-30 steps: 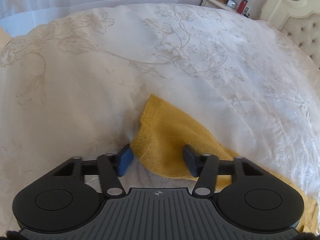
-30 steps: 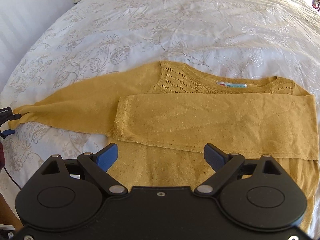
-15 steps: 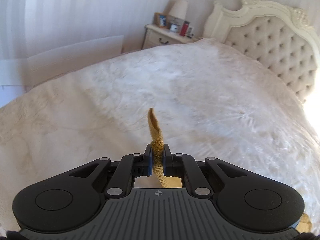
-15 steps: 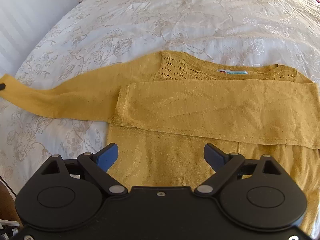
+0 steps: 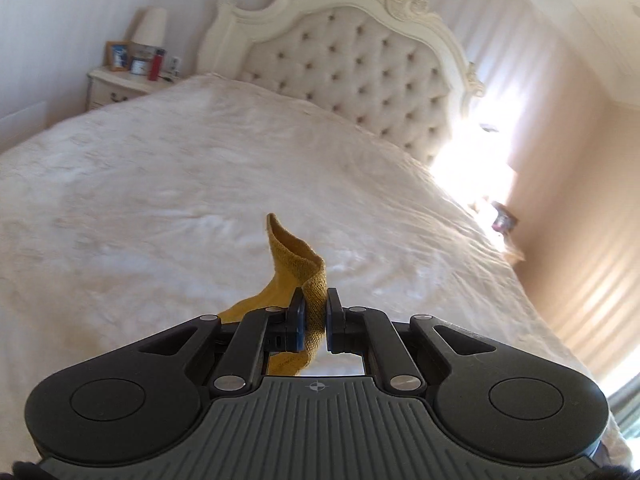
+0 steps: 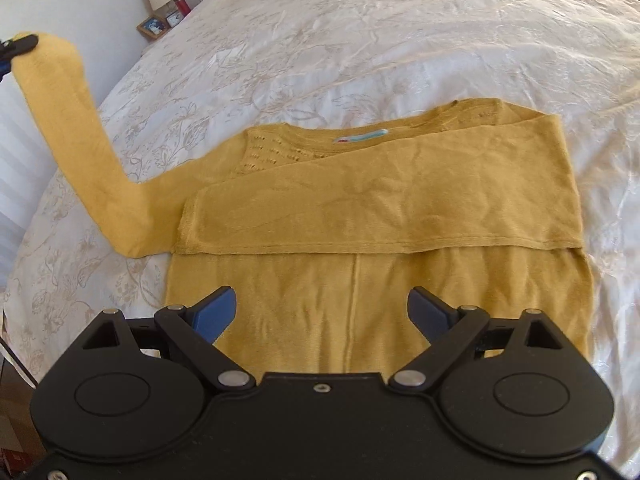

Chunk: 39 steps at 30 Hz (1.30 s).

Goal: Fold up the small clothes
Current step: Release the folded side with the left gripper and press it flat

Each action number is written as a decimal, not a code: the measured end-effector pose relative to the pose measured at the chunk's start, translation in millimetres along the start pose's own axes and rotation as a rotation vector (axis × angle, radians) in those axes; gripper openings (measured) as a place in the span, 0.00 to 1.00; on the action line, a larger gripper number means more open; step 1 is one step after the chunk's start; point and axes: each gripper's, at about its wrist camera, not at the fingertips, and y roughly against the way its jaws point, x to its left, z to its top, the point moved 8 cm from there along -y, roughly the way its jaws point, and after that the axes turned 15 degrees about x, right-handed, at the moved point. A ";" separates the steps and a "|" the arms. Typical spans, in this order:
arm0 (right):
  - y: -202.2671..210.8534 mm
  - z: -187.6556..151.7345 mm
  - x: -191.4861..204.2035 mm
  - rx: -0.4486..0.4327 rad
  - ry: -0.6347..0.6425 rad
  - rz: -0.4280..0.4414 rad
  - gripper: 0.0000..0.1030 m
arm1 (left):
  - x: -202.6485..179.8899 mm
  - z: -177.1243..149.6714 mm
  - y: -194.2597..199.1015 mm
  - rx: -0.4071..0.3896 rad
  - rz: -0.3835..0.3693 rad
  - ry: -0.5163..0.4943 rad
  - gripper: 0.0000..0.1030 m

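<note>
A mustard-yellow knit sweater (image 6: 360, 216) lies flat on the white bedspread (image 6: 360, 40), one sleeve (image 6: 400, 208) folded across its chest. Its other sleeve (image 6: 80, 132) rises off the bed at the left, its cuff (image 5: 308, 272) pinched in my left gripper (image 5: 314, 316), which is shut on it and held up in the air. In the right wrist view that gripper (image 6: 16, 46) shows at the far left edge. My right gripper (image 6: 322, 312) hovers open over the sweater's lower body with nothing between its fingers.
A tufted cream headboard (image 5: 360, 64) stands at the far end of the bed. A nightstand (image 5: 120, 88) with a lamp, photo frames and a red bottle sits at the back left. Bright window light falls from the right.
My left gripper closed on the sleeve cuff and lifted it off the bed, swinging up and rightward. My right gripper slid over the sweater's lower body and stayed open.
</note>
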 end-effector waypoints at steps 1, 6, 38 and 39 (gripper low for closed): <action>3.8 -0.8 -9.0 -0.005 -0.009 -0.001 0.91 | -21.0 -5.3 -17.1 0.021 -0.031 -0.012 0.09; 18.5 -3.7 -52.1 -0.018 -0.050 -0.010 0.91 | -108.0 -54.1 -102.4 0.157 -0.107 -0.078 0.09; -30.1 89.4 -128.1 0.030 -0.054 0.025 0.86 | 73.5 -236.2 -143.1 0.512 0.477 0.068 0.94; -32.9 91.3 -129.8 0.034 -0.058 0.019 0.87 | 77.0 -239.7 -146.8 0.521 0.470 0.084 0.97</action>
